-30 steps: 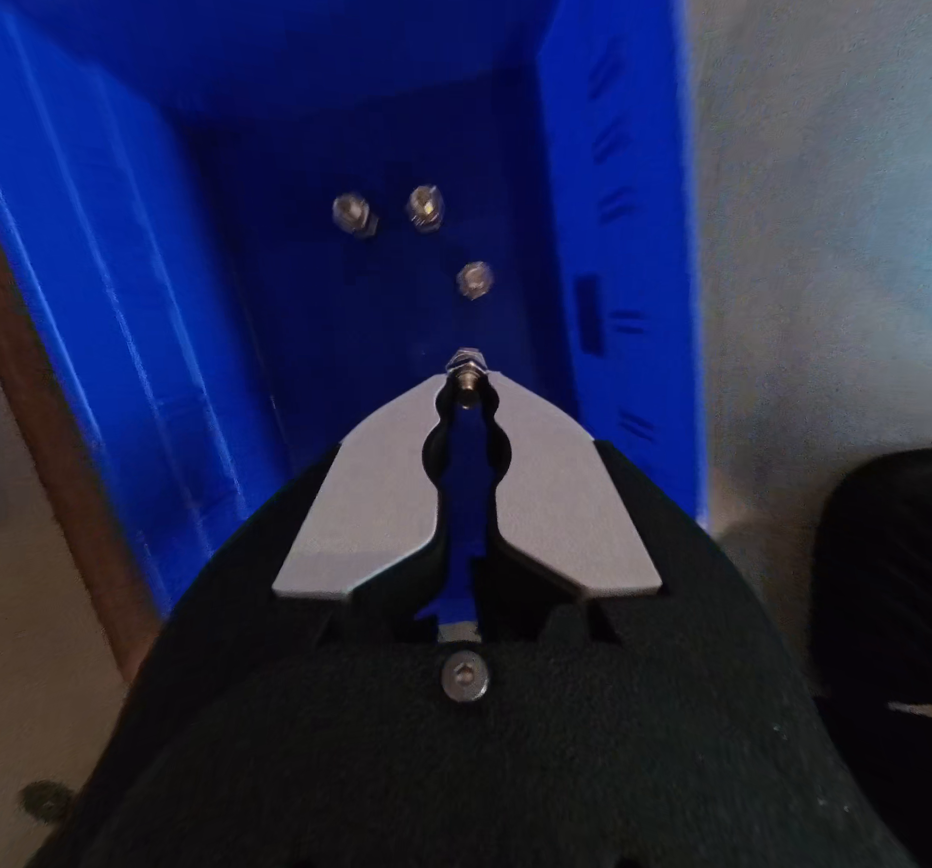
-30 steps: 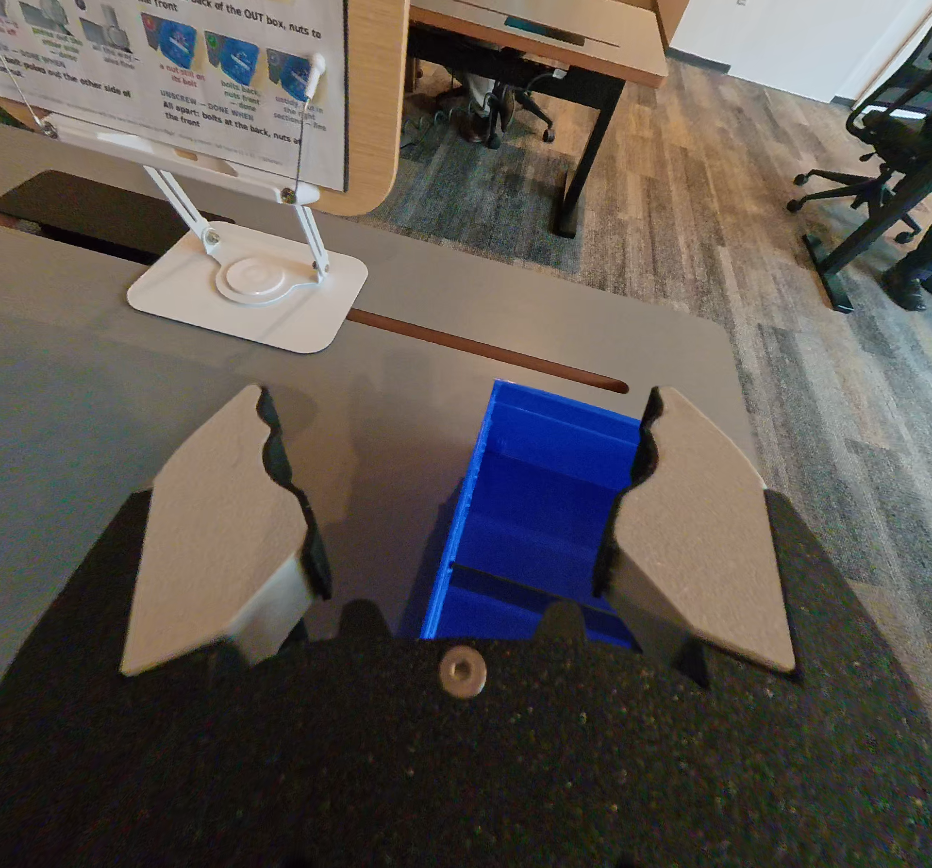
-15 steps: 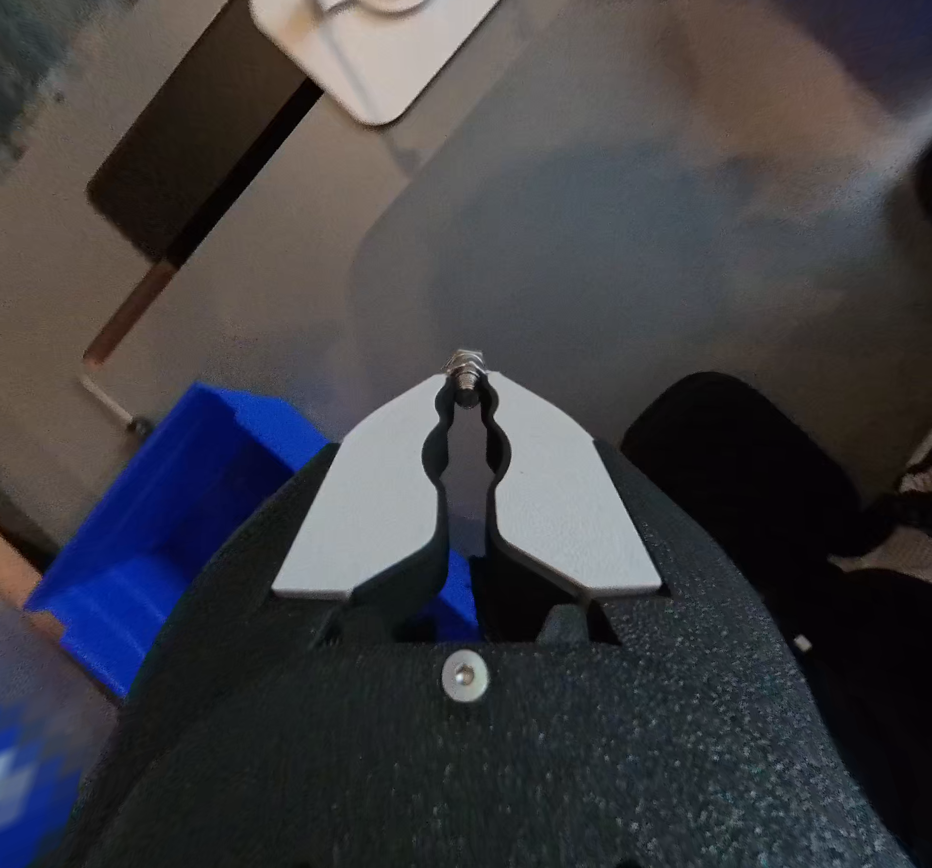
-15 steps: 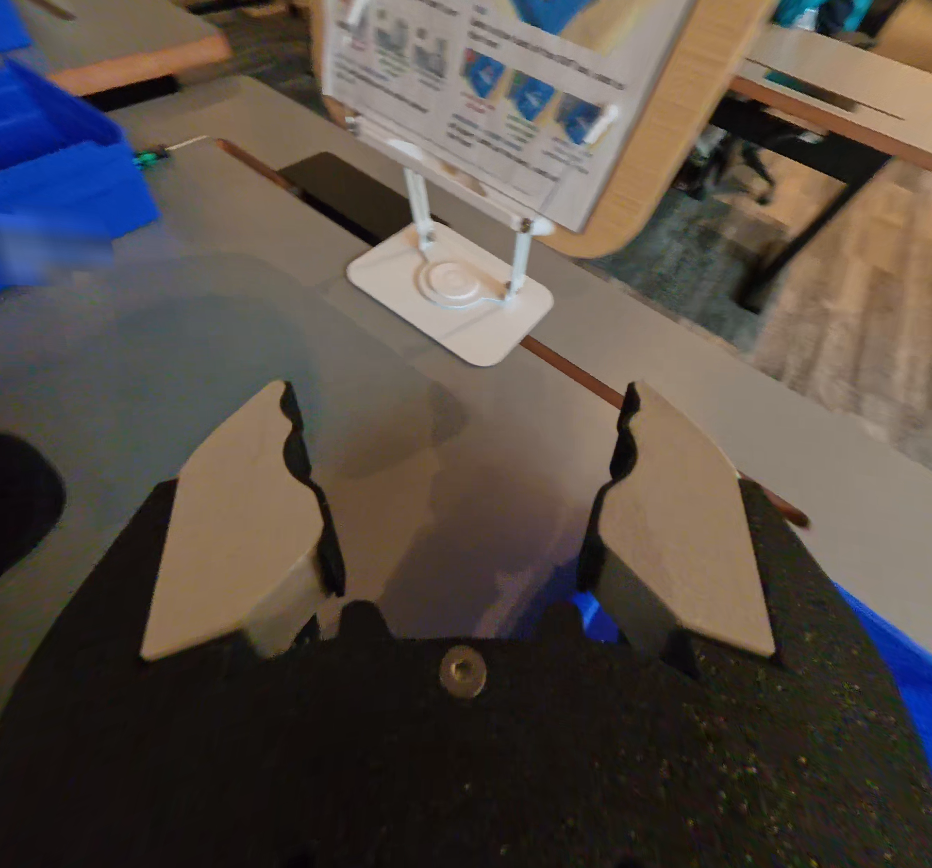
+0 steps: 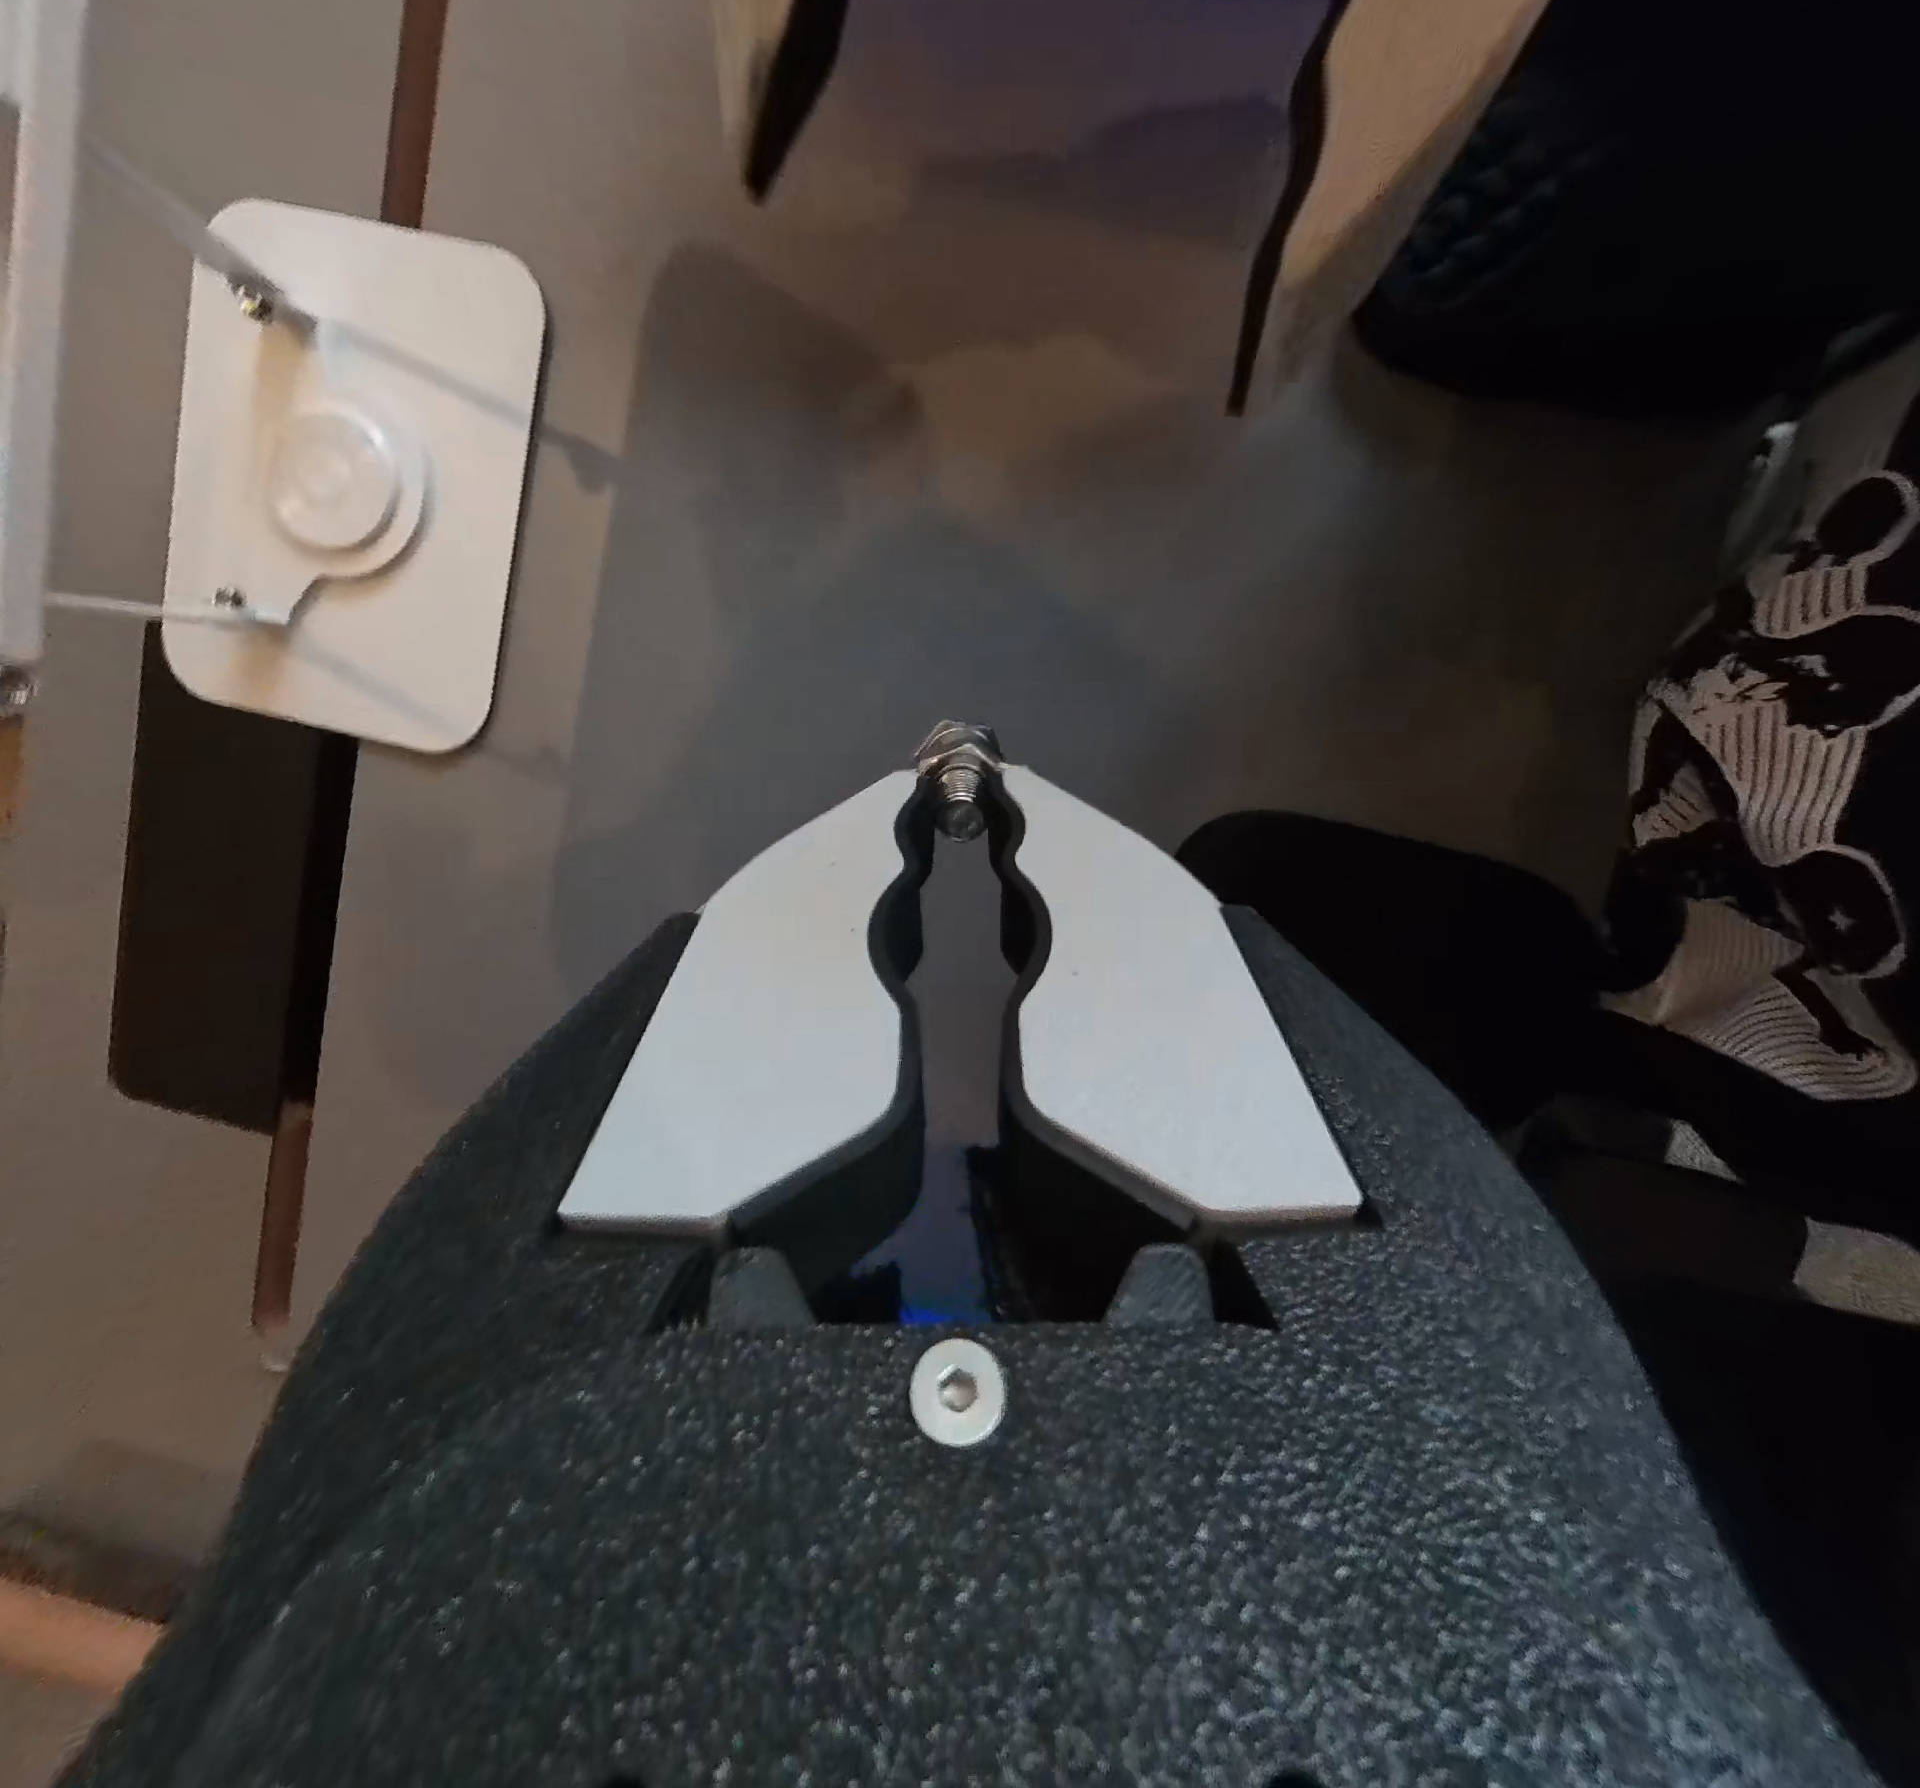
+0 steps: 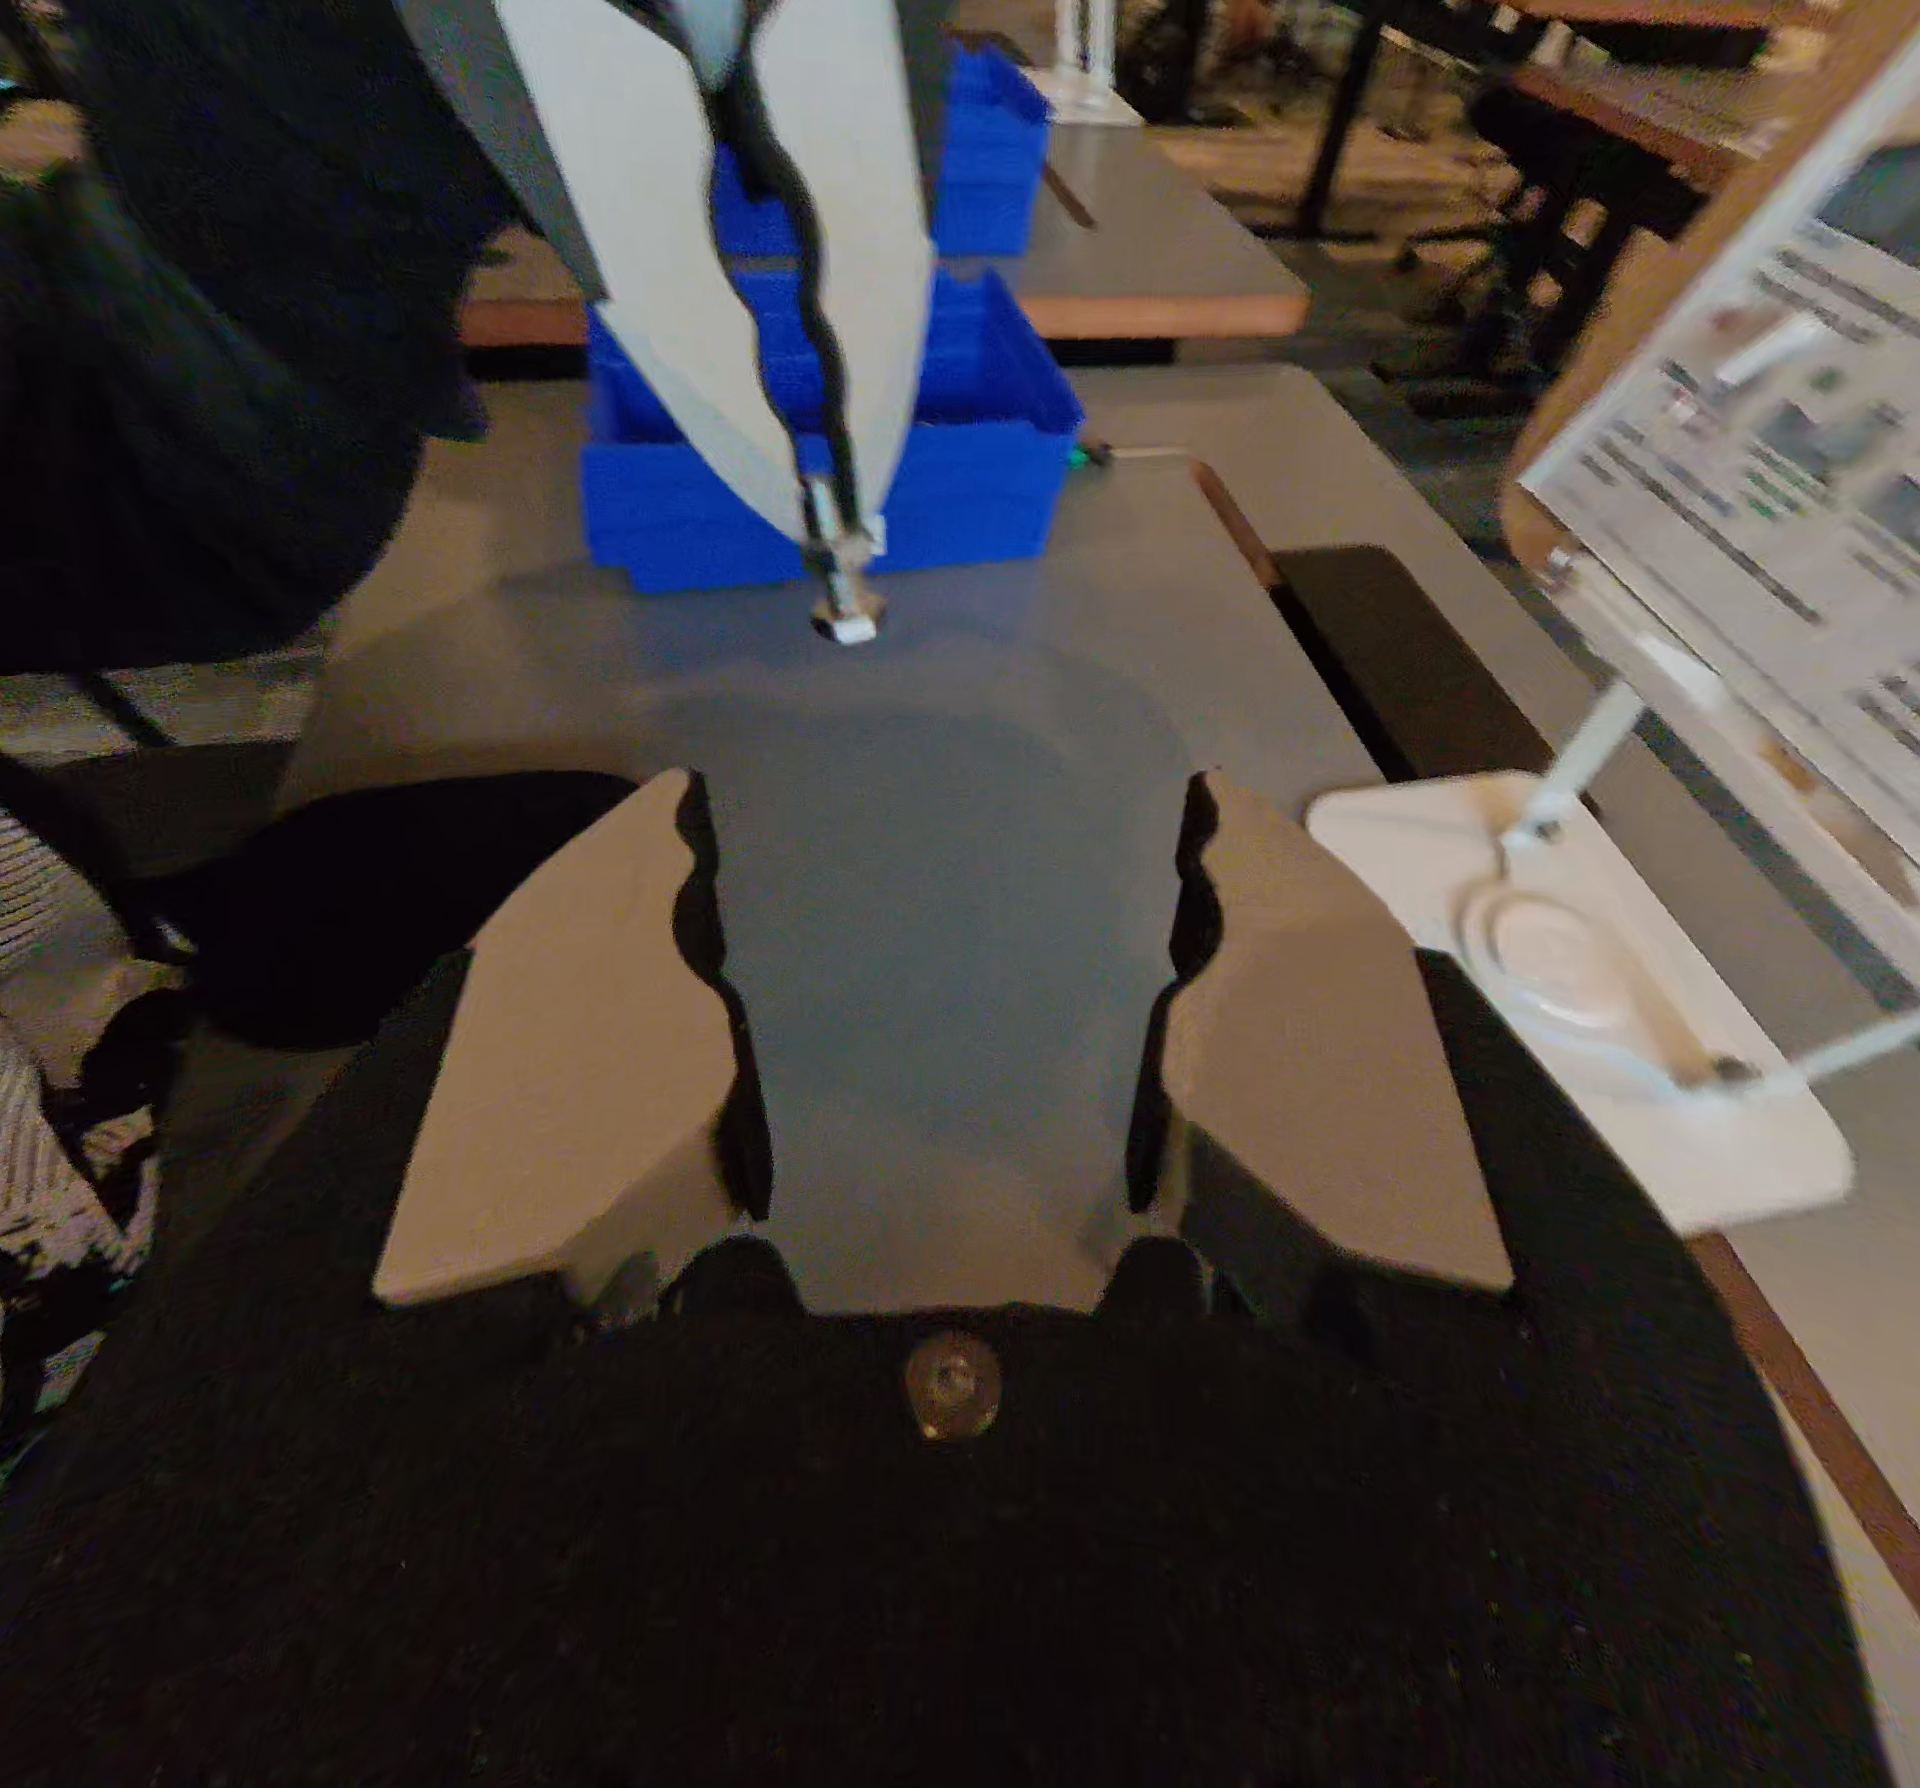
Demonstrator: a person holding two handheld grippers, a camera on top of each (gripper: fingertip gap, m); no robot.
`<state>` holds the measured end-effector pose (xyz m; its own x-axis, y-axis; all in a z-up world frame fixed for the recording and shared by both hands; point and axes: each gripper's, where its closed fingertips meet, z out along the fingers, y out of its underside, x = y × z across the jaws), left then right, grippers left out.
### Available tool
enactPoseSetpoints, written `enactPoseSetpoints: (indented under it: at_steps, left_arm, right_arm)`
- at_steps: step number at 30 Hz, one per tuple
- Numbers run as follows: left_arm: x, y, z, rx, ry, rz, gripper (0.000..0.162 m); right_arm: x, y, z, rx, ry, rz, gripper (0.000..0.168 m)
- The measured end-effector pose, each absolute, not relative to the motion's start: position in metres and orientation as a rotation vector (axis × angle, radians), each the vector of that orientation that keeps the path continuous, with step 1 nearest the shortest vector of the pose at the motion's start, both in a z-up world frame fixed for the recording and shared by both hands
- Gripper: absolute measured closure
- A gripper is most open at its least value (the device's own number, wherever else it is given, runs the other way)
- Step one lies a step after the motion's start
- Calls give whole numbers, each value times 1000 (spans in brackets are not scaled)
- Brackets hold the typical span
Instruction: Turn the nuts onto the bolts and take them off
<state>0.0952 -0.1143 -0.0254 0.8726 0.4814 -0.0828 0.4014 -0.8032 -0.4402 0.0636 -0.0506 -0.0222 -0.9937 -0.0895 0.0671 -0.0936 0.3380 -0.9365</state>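
My left gripper [image 5: 958,782] is shut on a steel bolt [image 5: 958,788] by its threaded shank, with a nut [image 5: 954,749] on it just past the fingertips. The right wrist view shows that gripper [image 6: 836,517] from the front, holding the bolt [image 6: 842,575] head down over the grey table [image 6: 935,907], nut [image 6: 844,541] at the tips. My right gripper [image 6: 945,907] is open and empty, facing the bolt from some way off. Its two fingers [image 5: 790,24] show wide apart at the top of the left wrist view.
Blue bins [image 6: 956,502] stand stacked behind the left gripper. A white stand base [image 6: 1558,990] [image 5: 353,471] carries an instruction sheet [image 6: 1766,450] at the table's far side. A dark slot [image 6: 1392,658] is cut in the table. A person's patterned dark clothing [image 5: 1787,803] is close by. My right fingertips sit around 8 centimetres from my left ones.
My left gripper lifted the bolt out of the blue bin and swung over the open table. My right gripper swung left from the other bin to face it, staying open.
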Motion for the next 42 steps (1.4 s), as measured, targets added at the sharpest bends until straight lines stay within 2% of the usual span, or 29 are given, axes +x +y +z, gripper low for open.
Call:
enactPoseSetpoints:
  at_steps: [20,22,27,28,31,33,36,38,42]
  left_arm:
    - [106,-73,-18,-2666,-436,223,152]
    - [105,-73,-17,-2659,-436,232,152]
    - [101,-67,-7,-2572,-440,247,152]
    - [98,-65,-4,-2542,-452,264,148]
    - [85,-65,10,-2396,-503,367,120]
    - [78,-63,22,-2222,-523,415,114]
    - [71,-58,43,-1874,-510,469,95]
    - [73,-57,54,-1639,-483,460,86]
    - [82,-47,45,-1459,-431,385,83]
  right_arm:
    - [100,-82,-43,566,-2590,1847,138]
    - [103,-81,-43,603,-2580,1850,150]
    - [101,-81,-34,589,-2515,1904,151]
    - [100,-81,-31,577,-2501,1926,151]
    - [96,-76,-20,534,-2465,2010,151]
    - [94,-72,-14,505,-2445,2055,151]
    - [91,-66,-3,477,-2394,2140,151]
    - [89,-62,6,446,-2358,2221,151]
    - [85,-56,11,430,-2335,2274,151]
